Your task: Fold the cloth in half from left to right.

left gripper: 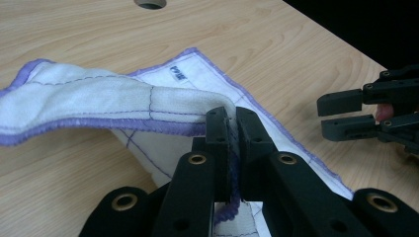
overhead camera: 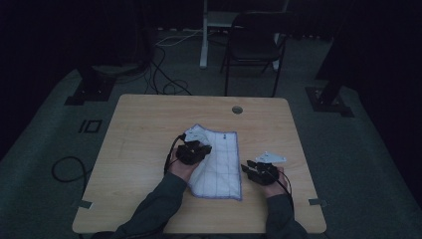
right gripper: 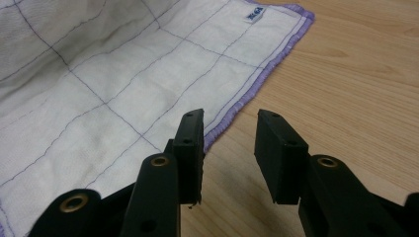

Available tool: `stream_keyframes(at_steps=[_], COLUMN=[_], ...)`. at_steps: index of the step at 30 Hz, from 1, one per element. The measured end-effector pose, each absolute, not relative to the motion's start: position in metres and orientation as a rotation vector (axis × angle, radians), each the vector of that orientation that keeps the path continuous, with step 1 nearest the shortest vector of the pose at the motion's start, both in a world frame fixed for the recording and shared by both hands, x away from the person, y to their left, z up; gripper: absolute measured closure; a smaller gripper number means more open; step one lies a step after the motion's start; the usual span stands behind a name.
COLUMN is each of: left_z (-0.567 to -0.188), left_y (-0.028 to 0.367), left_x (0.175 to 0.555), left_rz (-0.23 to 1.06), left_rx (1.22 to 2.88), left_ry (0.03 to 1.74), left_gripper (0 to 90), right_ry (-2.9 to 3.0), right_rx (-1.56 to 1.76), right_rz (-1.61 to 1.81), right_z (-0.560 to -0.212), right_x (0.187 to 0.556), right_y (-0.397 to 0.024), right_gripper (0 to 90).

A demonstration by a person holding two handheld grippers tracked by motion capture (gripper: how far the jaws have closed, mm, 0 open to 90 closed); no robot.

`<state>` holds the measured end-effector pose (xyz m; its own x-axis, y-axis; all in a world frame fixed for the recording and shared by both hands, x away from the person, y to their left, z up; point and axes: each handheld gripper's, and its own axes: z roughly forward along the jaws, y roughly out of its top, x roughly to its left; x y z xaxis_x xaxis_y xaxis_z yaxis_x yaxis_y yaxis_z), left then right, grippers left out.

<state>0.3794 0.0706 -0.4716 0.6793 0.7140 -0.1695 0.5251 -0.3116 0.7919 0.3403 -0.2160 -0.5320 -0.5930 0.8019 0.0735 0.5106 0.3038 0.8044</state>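
A white cloth (overhead camera: 219, 164) with a purple hem and thin grid lines lies on the wooden table (overhead camera: 149, 124). My left gripper (overhead camera: 196, 149) is shut on the cloth's hem (left gripper: 163, 129), lifting a folded strip (left gripper: 89, 101) of it over the flat part. In the left gripper view the jaws (left gripper: 231, 123) pinch the purple edge. My right gripper (overhead camera: 256, 169) hovers open just right of the cloth, nothing between its fingers. In the right gripper view its jaws (right gripper: 228, 143) straddle bare wood beside the cloth's purple edge (right gripper: 247, 94). A small blue label (right gripper: 255, 15) marks the far corner.
A round cable hole (overhead camera: 237, 109) sits near the table's far edge. Beyond the table stand a black chair (overhead camera: 254, 45), a white leg (overhead camera: 204, 35) and loose cables (overhead camera: 164, 74) on the grey floor. The room is dim.
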Motion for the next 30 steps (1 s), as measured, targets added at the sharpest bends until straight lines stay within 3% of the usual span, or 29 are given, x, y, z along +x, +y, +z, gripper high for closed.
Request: stream_keyframes(at_steps=[30], left_z=[-0.482], left_y=[0.022], left_x=[0.390], left_rz=[0.196], left_rx=[2.051], left_ry=[0.887], left_gripper=[86.2], right_ry=[2.202], right_rx=[1.230], right_rz=[1.167], right_z=[-0.533], right_x=[0.344], right_y=[-0.222], right_gripper=[70.9])
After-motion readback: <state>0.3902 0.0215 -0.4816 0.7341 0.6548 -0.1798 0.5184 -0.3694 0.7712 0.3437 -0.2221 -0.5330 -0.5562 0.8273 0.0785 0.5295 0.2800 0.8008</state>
